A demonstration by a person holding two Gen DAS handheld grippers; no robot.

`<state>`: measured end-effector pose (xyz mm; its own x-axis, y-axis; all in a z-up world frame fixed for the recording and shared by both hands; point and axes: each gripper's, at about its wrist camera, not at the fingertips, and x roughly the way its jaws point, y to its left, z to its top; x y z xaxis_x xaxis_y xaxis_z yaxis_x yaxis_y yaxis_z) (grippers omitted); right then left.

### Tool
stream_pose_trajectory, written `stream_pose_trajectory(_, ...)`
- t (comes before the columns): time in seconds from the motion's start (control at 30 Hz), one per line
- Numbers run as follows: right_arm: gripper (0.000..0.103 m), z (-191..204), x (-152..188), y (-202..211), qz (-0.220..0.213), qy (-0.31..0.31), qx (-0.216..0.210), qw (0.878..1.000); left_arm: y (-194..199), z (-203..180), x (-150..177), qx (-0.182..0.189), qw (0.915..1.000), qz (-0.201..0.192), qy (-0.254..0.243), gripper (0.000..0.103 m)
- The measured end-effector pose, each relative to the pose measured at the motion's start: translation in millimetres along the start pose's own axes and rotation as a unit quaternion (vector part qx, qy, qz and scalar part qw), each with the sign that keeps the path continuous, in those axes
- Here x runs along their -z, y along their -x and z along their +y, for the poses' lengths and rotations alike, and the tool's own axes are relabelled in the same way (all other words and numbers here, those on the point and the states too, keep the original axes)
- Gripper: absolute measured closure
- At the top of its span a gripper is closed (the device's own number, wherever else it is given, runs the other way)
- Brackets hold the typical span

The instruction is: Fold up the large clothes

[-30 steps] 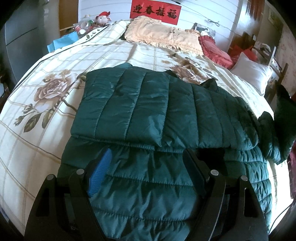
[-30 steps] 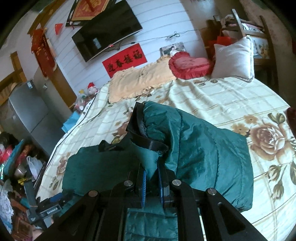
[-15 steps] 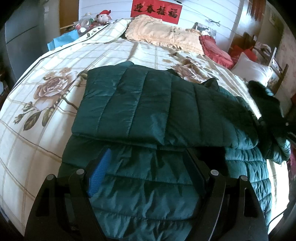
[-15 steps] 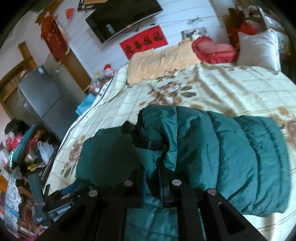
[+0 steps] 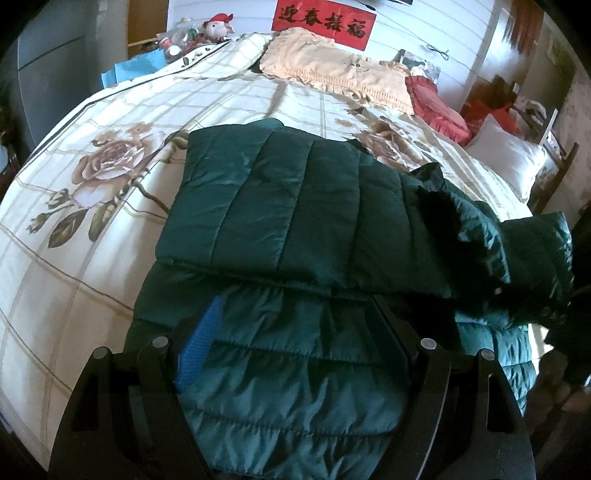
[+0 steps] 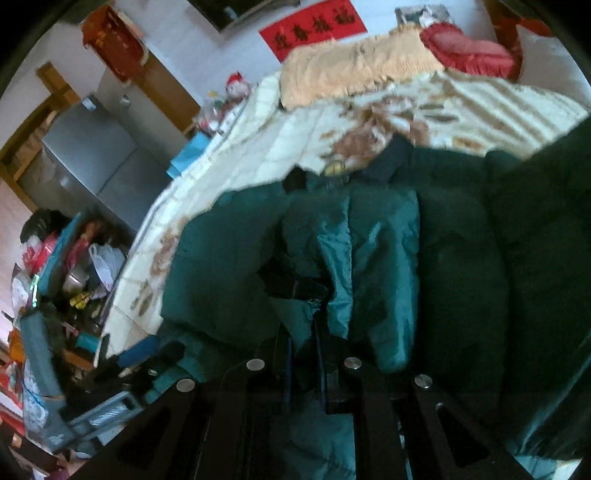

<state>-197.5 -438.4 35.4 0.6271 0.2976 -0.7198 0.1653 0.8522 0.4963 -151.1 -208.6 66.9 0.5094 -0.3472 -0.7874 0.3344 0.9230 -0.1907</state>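
Green quilted jacket (image 5: 295,206) on bed (image 5: 74,258), half-folded; right gripper (image 6: 304,343) fingers clamped on a raised jacket edge, left gripper (image 5: 291,332) fingers spread over the hem; laying that edge across judged next.

My floral bedspread (image 5: 110,206) carries a peach pillow (image 5: 332,74), a red cushion (image 5: 436,107) and a white pillow (image 5: 506,162); a red banner (image 5: 323,20) hangs behind.

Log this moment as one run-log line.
fold in progress | right gripper shut on green jacket, flap raised | left gripper open over hem | bed
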Motion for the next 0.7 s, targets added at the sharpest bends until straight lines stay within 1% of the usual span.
stream_pose_trajectory(0.03,0.088,0,0,-1,0.001,0.003,0.003,1.000,1,1,-1,0.007,1.0000,0.000,0.005,0.023)
stream_pose_trajectory(0.07,0.081,1,0,0,0.001,0.006,0.003,1.000,2,2,-2,0.013,0.9999,-0.001,0.010,0.023)
stream_pose_trajectory(0.1,0.055,1,1,4,0.000,0.007,-0.006,1.000,3,2,-3,0.020,0.9997,-0.002,0.014,0.023)
stream_pose_trajectory(0.13,0.033,2,1,8,-0.002,0.006,-0.013,1.000,5,2,-5,0.032,0.9993,-0.004,0.020,0.023)
stream_pose_trajectory(0.17,0.029,4,1,12,-0.004,0.005,-0.015,1.000,7,1,-6,0.039,0.9989,-0.005,0.023,0.023)
stream_pose_trajectory(0.27,0.029,12,3,32,-0.013,0.023,-0.016,1.000,12,-5,-12,0.074,0.9967,-0.008,0.033,0.023)
stream_pose_trajectory(0.37,0.029,9,1,58,-0.040,0.033,-0.016,0.999,14,-18,-17,0.100,0.9944,-0.001,0.033,0.023)
stream_pose_trajectory(0.5,0.029,-15,-1,79,-0.057,0.001,-0.022,0.998,15,-40,-18,0.128,0.9915,0.006,0.024,0.023)
stream_pose_trajectory(0.53,0.029,-24,0,83,-0.059,-0.014,-0.020,0.998,14,-48,-17,0.141,0.9897,0.012,0.019,0.023)
stream_pose_trajectory(0.6,0.029,-36,0,90,-0.066,-0.037,-0.020,0.997,11,-59,-18,0.156,0.9873,0.023,0.012,0.023)
stream_pose_trajectory(0.7,0.029,-52,5,109,-0.088,-0.066,-0.028,0.994,6,-86,-21,0.166,0.9856,0.028,-0.017,0.023)
